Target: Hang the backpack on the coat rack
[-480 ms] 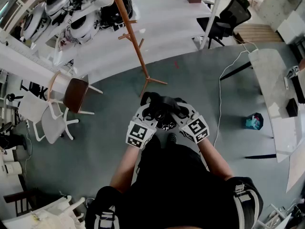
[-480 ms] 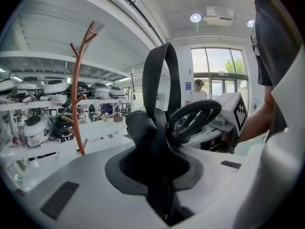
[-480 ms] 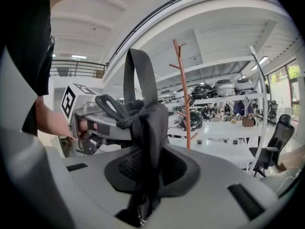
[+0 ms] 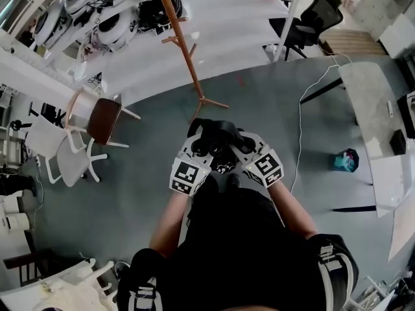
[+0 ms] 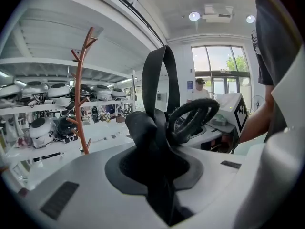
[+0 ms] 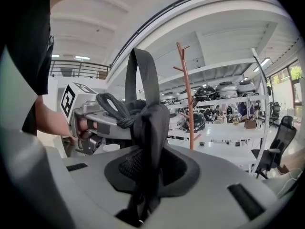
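Both grippers have crept a little nearer the coat rack since the earlier frame, and its foot sits closer ahead in the head view; the left gripper and right gripper are each clamped on black fabric at the top of the backpack, which is carried between them in front of the person, apart from the rack; its strap loop stands upright above the jaws; best to hold both grips firm, raise the loop above a peg, then lower it squarely over.
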Tool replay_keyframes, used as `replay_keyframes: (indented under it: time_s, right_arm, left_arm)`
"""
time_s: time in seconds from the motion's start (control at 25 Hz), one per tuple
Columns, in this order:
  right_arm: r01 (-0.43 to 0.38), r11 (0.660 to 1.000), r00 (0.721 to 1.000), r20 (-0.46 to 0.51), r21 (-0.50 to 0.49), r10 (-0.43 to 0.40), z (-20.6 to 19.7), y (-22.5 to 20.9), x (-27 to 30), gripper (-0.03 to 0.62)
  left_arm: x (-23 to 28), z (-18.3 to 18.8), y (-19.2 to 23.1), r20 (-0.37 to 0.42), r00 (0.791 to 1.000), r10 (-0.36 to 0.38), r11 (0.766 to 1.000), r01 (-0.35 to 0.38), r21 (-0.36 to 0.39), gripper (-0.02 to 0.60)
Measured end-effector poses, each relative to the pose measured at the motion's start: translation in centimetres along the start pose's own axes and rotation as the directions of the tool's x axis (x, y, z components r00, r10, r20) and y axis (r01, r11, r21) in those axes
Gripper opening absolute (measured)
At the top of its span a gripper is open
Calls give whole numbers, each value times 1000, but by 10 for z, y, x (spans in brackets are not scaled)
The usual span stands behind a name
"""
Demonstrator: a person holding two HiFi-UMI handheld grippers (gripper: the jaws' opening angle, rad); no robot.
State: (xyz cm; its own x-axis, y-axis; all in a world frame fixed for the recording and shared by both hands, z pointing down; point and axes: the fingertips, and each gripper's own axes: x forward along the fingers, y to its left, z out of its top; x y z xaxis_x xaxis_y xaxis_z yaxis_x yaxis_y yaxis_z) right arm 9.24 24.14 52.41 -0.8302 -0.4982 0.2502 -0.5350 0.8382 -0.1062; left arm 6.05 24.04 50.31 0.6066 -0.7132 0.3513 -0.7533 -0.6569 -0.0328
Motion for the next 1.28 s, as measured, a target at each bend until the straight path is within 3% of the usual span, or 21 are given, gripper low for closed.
replay_keyframes:
  time_s: [0.28,0.68,1.28]
  right_arm:
    - [-28,1000,999,-25,10,28,-8,9,4,80]
    - [-30,998,999,25,46,29,3,8,13,80]
    - [44,995,999,28,85,-47,20,-19,68,80]
  left_arm:
    - [-9,-7,3,3,999,34,999,-34,-22,89]
    - [-12,-1,12,6,998,58,998,-58,-20,89]
    - [7,1,74,0,1000,-9,1000,9,-9,89]
